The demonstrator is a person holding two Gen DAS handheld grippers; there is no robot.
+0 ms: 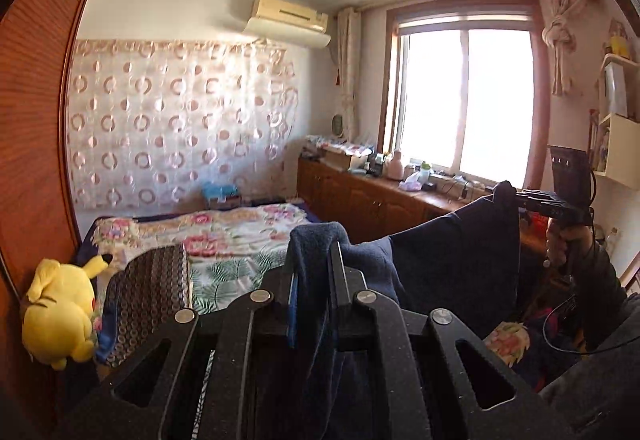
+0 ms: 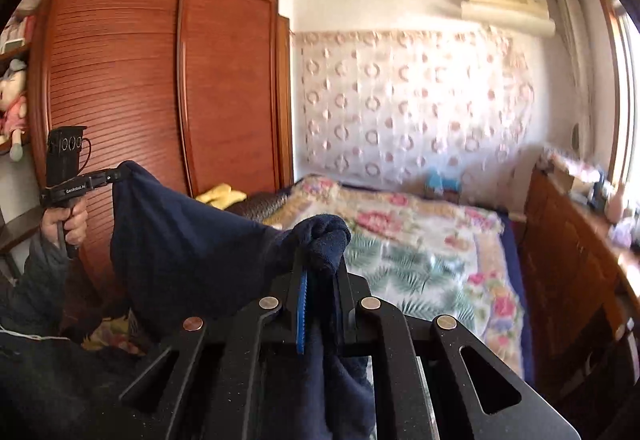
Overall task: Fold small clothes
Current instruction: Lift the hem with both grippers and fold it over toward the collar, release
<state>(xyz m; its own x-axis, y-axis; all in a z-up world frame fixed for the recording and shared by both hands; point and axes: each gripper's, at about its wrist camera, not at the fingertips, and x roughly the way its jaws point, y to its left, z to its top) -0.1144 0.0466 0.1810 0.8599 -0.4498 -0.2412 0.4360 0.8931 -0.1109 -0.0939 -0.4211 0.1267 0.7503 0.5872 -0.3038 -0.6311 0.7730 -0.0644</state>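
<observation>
Both grippers hold one dark navy garment point(image 1: 452, 252) in the air above the bed point(image 1: 240, 236), stretched between them. The left gripper point(image 1: 314, 272) has its jaws closed on a bunched corner of the cloth, which sticks out in front of the tips and also hangs down between the fingers. The right gripper point(image 2: 320, 272) grips the opposite corner in the same way, with a thick lump of fabric squeezed at the tips. Each wrist view also shows the other gripper at the far end of the cloth, held by a hand point(image 2: 66, 222) in a dark sleeve.

In my judgement the task is at an early step for this piece. The garment is lifted and spread by its top edge, but I see no fold in it yet. It hangs loose and sags a little in the middle. What is left, I think, is to lay it flat on the bed and then to fold it. Whether other clothes are already folded, the pictures do not show.

Several things are hard to make out. The lower part of the garment is hidden behind the grippers' own bodies, so I cannot tell what kind of clothing it is. The near part of the bed, under the cloth, is covered too. The window point(image 1: 464, 100) is very bright and nothing is visible through it. The right wrist view is a little blurred on the flowered bedcover point(image 2: 420, 240). A yellow plush toy point(image 1: 60, 312) lies beside the bed, near the wardrobe point(image 2: 160, 80).
</observation>
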